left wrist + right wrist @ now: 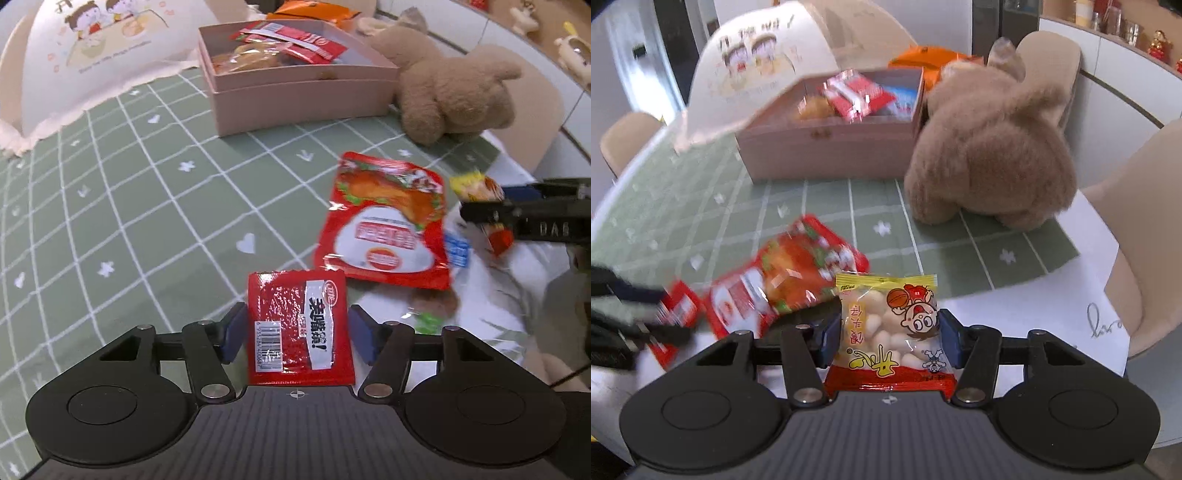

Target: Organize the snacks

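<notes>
**A:** What could you read on the small red packet (280,314)?

**B:** A white strip ran down it with bold black Chinese characters and a red oval logo at the far end. A barcode sat beside the strip, its digits too small to trust. The foil was crinkled and shiny. Its long axis ran straight away from the camera, so the writing lay sideways.

**A:** And the left gripper (297,325)?

**B:** Its blue pads stood wide, one against each long edge of that packet, low over the green checked tablecloth (129,203). I couldn't tell whether they pressed on it.

**A:** The right gripper (889,332)?

**B:** It pinched the clear packet (890,325) by its two sides, raised off the table. The packet had a yellow band at the far end and a red band at the near end, with white round pieces inside. A cartoon boy with a basketball and yellow characters were printed upside down to the camera. Its long axis ran along the fingers. The gripper's own finger carried raised letters that looked like DAS.

**A:** Anything else nearby?

**B:** A big red pouch (384,221) picturing a roast chicken leg lay flat between the two grippers, its print inverted. Beyond it stood the pink box (295,92), already holding red packets, beside a brown plush bear (454,92).
</notes>
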### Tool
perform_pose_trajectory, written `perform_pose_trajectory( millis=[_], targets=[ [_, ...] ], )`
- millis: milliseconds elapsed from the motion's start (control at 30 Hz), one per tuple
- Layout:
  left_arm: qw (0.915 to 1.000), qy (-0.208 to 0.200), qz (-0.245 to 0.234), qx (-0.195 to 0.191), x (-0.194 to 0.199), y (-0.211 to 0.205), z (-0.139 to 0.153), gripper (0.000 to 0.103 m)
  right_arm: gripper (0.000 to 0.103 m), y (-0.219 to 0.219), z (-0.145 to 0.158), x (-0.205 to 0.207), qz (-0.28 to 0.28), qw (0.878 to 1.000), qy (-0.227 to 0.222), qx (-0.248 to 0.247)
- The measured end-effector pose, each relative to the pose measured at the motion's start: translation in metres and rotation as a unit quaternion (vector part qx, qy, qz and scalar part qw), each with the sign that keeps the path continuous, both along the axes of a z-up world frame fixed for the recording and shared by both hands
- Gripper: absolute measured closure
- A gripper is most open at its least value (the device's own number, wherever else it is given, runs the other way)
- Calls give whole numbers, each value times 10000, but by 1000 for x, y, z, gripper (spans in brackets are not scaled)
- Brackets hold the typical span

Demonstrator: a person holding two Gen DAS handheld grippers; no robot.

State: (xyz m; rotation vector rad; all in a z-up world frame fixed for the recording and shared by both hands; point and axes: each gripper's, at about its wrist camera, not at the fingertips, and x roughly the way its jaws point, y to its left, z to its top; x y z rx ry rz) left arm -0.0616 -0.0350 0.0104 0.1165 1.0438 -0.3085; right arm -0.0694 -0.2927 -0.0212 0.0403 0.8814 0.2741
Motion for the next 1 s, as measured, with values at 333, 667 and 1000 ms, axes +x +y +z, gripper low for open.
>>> perform_pose_trajectory(
  millis=[333, 667, 1000],
  targets=[
    [9905, -1075, 44, -862, 34, 4, 98, 43, 49, 11, 49, -5, 234, 9980, -586, -68],
    [9583, -2015, 784, -1867, 132, 18, 139, 42, 49, 37, 65, 0, 258, 9954, -856, -335],
    [9639, -582, 1339, -2229, 57, 65, 35, 42, 49, 25, 80, 24, 238, 9959, -854, -181]
  ],
)
